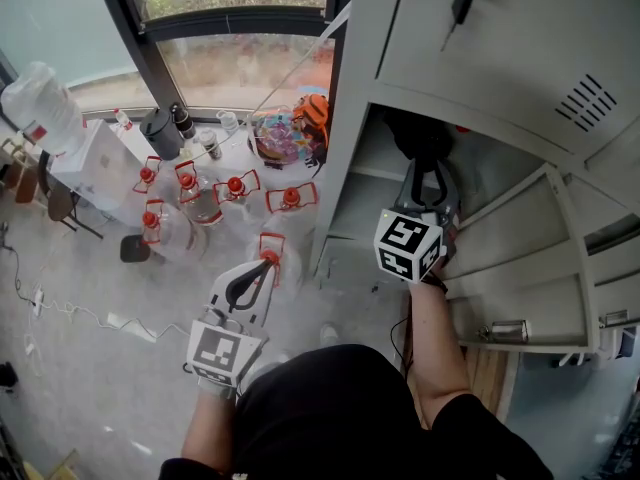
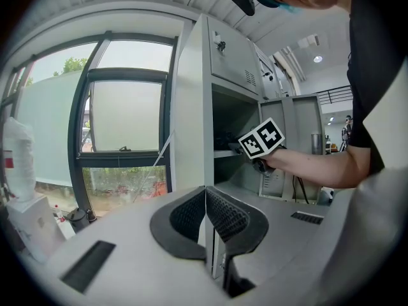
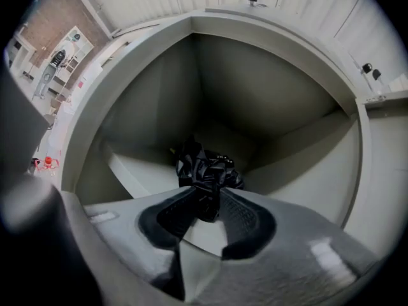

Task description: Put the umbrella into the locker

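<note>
Closest to the lens, at the bottom of the head view, is the person's dark shirt (image 1: 330, 408), with both forearms reaching up from it. Right of centre, the right gripper (image 1: 430, 173) reaches level into the open locker (image 1: 520, 78), its marker cube just outside the opening. Its own view shows the jaws pinched nearly together on a fold of the black umbrella (image 3: 205, 167). The umbrella lies bunched on the pale shelf (image 3: 143, 171) toward the back of the compartment, at the middle of that frame. So the umbrella is already inside, and the grip probably serves only to nudge it deeper or settle it before letting go. Lower left of the head view, the left gripper (image 1: 258, 268) hangs over the floor near red-capped bottles (image 1: 235, 190). Its jaws are pressed together on nothing, and it is likely parked aside so the locker mouth is left free.
</note>
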The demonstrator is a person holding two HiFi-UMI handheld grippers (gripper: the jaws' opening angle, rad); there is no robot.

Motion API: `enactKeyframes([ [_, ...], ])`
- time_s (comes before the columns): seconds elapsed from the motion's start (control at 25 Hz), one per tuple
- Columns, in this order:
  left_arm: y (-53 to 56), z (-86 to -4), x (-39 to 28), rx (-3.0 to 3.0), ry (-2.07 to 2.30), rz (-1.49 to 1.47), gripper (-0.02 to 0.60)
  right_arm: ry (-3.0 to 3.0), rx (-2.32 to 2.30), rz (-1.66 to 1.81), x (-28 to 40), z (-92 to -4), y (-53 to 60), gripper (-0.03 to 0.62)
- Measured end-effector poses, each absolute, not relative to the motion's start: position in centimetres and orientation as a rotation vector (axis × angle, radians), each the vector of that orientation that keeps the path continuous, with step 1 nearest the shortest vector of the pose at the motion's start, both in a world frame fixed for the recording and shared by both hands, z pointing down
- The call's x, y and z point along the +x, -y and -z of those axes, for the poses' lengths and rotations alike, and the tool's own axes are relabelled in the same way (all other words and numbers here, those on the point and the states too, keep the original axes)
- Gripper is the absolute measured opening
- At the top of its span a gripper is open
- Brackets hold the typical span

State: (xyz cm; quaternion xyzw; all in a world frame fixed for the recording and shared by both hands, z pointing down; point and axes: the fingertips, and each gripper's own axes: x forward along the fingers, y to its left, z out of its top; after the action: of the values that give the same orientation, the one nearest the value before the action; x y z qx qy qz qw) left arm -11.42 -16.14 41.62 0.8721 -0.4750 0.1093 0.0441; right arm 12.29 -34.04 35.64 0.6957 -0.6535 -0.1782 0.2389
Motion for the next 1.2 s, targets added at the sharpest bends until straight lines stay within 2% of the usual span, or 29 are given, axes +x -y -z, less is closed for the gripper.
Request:
enactKeyframes([
  [0.44, 16.6, -41.8, -11.5, 2.717, 1.439, -0.355, 0.015, 1.767, 1.939, 0.358, 15.4, -35.3, 36.2, 0.104],
  [0.96, 15.4, -41.5, -11.6, 2.739, 1.41, -0.339, 0.015, 1.874, 1.903, 0.287, 14.1, -35.7, 33.0, 0.106],
  [1.2, 14.3, -41.4, -10.8, 2.766, 1.36, -0.328, 0.015, 2.039, 1.894, 0.128, 13.1, -36.8, 29.1, 0.106],
])
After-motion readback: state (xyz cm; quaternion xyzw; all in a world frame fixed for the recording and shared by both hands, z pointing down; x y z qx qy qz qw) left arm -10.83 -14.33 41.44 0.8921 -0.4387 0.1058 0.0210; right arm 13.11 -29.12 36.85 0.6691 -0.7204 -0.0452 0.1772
